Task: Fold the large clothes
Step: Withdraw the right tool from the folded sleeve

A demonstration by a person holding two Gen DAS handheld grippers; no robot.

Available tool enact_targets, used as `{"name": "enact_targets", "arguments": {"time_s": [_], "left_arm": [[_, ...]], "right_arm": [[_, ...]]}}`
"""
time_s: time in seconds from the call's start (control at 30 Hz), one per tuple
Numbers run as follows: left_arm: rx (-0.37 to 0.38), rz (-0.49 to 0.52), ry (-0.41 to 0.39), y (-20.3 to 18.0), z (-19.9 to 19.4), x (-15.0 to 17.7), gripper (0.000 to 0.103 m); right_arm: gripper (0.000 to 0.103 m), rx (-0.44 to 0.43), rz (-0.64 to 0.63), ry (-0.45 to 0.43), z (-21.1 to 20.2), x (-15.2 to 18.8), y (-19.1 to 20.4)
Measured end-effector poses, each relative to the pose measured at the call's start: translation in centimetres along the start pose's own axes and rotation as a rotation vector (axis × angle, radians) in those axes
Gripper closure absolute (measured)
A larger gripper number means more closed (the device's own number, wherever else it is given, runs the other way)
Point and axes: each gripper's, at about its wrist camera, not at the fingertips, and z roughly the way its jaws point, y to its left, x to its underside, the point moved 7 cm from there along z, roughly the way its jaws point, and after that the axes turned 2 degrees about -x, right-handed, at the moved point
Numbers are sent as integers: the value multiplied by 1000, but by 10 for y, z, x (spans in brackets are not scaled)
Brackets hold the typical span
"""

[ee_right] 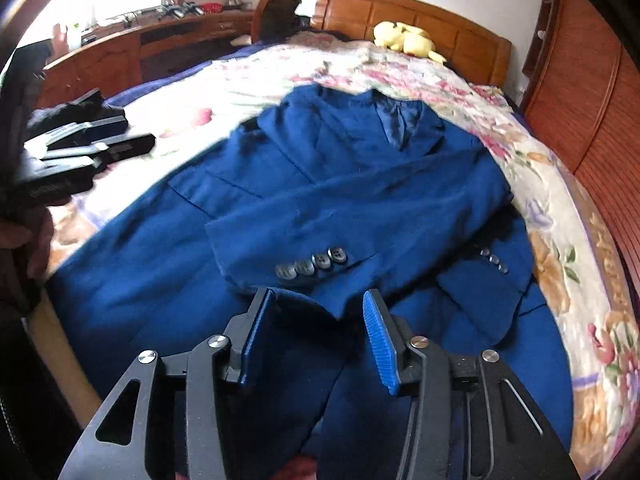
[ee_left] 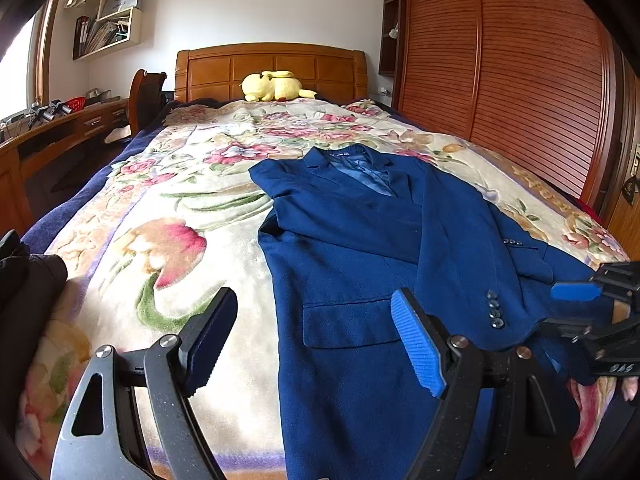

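Note:
A dark blue suit jacket (ee_left: 360,248) lies face up on the flowered bedspread (ee_left: 192,216), collar toward the headboard, with both sleeves folded across its front. It also shows in the right wrist view (ee_right: 340,200). My left gripper (ee_left: 316,340) is open above the jacket's left edge and holds nothing. My right gripper (ee_right: 316,336) is open just above the lower front of the jacket, near the sleeve cuff with several grey buttons (ee_right: 312,264). The right gripper also shows at the right edge of the left wrist view (ee_left: 592,304).
A yellow plush toy (ee_left: 276,86) lies at the wooden headboard (ee_left: 272,64). A slatted wooden wardrobe (ee_left: 500,60) runs along the right side of the bed. A wooden desk (ee_left: 60,132) and a chair (ee_left: 144,96) stand on the left. Dark clothing (ee_left: 24,280) sits at the bed's near left corner.

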Motion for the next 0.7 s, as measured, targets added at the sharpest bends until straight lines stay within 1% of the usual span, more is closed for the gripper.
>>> {"name": "enact_targets", "arguments": {"time_s": [0.13, 0.23, 0.3, 0.4, 0.5, 0.57, 0.7], "left_arm": [[-1, 2, 1, 0, 0, 0, 23], [0, 5, 3, 0, 0, 0, 23], [0, 10, 5, 0, 1, 2, 23], [-1, 21, 8, -3, 2, 4, 23], [1, 28, 9, -6, 3, 4, 23], [7, 28, 10, -8, 3, 4, 23], [35, 29, 15, -17, 4, 2, 23]], "right_arm": [[54, 31, -24, -35, -10, -20, -7], [54, 50, -13, -28, -4, -23, -16], [54, 53, 11, -6, 6, -21, -23], [54, 22, 87, 50, 36, -2, -29], [54, -48, 161, 96, 53, 10, -25], [55, -69, 166, 109, 59, 17, -19], [55, -67, 158, 96, 56, 17, -20]]}}
